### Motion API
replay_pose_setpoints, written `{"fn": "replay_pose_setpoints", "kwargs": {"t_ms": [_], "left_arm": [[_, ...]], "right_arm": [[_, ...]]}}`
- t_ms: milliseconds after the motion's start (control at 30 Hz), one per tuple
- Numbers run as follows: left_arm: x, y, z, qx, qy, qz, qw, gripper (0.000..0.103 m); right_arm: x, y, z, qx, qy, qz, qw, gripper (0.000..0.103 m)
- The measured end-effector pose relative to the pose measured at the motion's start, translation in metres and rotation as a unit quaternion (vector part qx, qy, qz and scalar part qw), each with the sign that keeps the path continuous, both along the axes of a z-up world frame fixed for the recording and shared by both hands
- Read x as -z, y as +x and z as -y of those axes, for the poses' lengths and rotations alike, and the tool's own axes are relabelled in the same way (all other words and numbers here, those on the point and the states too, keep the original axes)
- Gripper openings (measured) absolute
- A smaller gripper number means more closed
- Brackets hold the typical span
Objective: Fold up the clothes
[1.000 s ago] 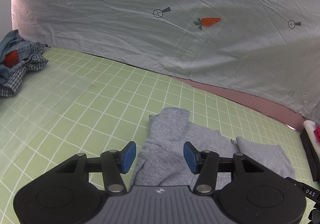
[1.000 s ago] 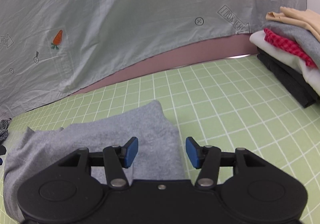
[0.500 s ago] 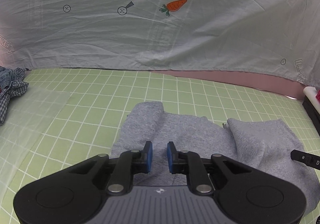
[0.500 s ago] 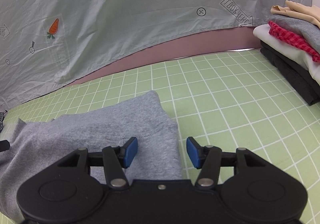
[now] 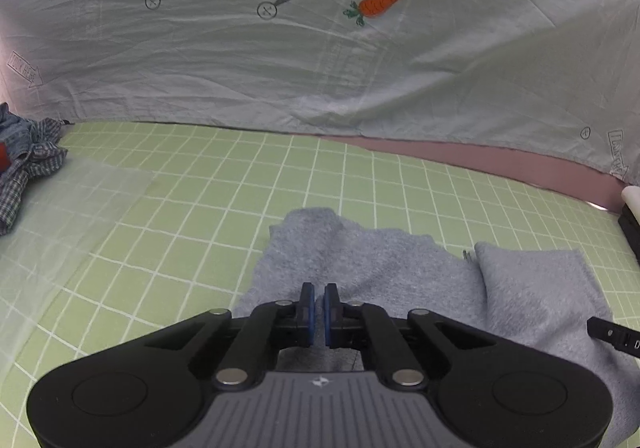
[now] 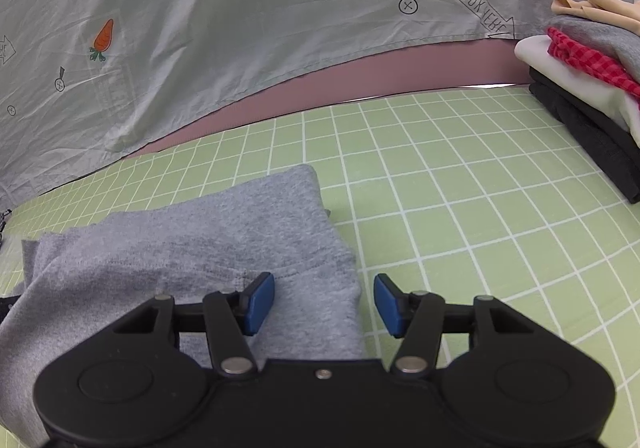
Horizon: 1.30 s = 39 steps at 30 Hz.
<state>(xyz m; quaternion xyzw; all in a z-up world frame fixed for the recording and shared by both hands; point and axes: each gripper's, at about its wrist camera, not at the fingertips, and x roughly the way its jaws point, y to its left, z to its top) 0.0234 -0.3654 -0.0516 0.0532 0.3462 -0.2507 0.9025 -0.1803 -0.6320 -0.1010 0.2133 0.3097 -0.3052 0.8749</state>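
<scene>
**Left hand-held gripper pinches the grey garment; right one hangs spread over its edge**

A soft grey fleece garment point(image 5: 372, 260) lies crumpled on the desk, which is covered by a light green cutting mat with a white grid point(image 5: 192, 208). Seen from the left wrist, the garment fills the lower centre and runs off toward 4 o'clock, with a thicker folded flap at 3 o'clock.

The left hand-held gripper point(image 5: 319, 312) has its blue pads drawn almost together, only a thin slit between them, and grey cloth shows in that slit: it is clenched on a fold of the garment.

The right hand-held gripper point(image 6: 324, 302) is released, its blue pads point(image 6: 260, 302) standing wide apart. It hovers at the garment's right-hand edge point(image 6: 224, 244): the left pad sits over the fabric, the right pad over bare mat. I cannot tell whether either pad touches the cloth.

At 2 o'clock in the right wrist view stands a stack of folded clothes point(image 6: 588, 88), dark at the bottom, then white, red check, grey and beige on top. At 9 o'clock in the left wrist view a rumpled blue checked garment point(image 5: 28, 164) lies on the mat, well apart from the grey one. Behind everything hangs a pale grey sheet printed with orange carrots point(image 5: 320, 60).
</scene>
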Motion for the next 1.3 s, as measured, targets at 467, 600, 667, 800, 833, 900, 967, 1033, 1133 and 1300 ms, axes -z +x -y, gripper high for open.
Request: {"fn": "replay_pose_setpoints", "kwargs": {"t_ms": [467, 600, 667, 800, 833, 900, 967, 1033, 1133, 1300], "left_arm": [[0.029, 0.04, -0.067, -0.103, -0.093, -0.111, 0.9841, 0.074], [0.045, 0.037, -0.067, -0.055, -0.102, -0.15, 0.9818, 0.082], [0.053, 0.035, -0.059, -0.036, -0.091, -0.163, 0.9817, 0.084], [0.065, 0.034, -0.042, -0.017, -0.077, -0.177, 0.9811, 0.087], [0.068, 0.034, -0.038, -0.013, -0.074, -0.18, 0.9808, 0.088], [0.073, 0.033, -0.031, -0.006, -0.071, -0.187, 0.9798, 0.089], [0.075, 0.033, -0.029, -0.006, -0.078, -0.193, 0.9782, 0.092], [0.075, 0.033, -0.026, -0.004, -0.074, -0.188, 0.9794, 0.094], [0.076, 0.033, -0.025, 0.003, -0.072, -0.187, 0.9797, 0.097], [0.078, 0.032, -0.019, 0.015, -0.069, -0.184, 0.9804, 0.1]], "right_arm": [[-0.009, 0.004, 0.004, 0.01, 0.005, 0.003, 1.0, 0.054], [-0.009, 0.0, 0.003, 0.008, 0.024, 0.014, 1.0, 0.071], [-0.007, 0.001, 0.004, 0.009, 0.036, 0.021, 0.999, 0.078], [0.001, 0.008, 0.006, 0.013, 0.071, 0.026, 0.997, 0.081], [0.004, 0.009, 0.007, 0.015, 0.077, 0.026, 0.997, 0.081], [0.009, 0.011, 0.01, 0.021, 0.095, 0.029, 0.995, 0.081], [0.014, 0.008, 0.015, 0.028, 0.125, 0.042, 0.991, 0.082], [0.017, 0.004, 0.02, 0.031, 0.148, 0.06, 0.987, 0.083], [0.019, 0.0, 0.023, 0.029, 0.172, 0.077, 0.982, 0.083], [0.026, -0.004, 0.026, 0.019, 0.237, 0.13, 0.963, 0.087]]}}
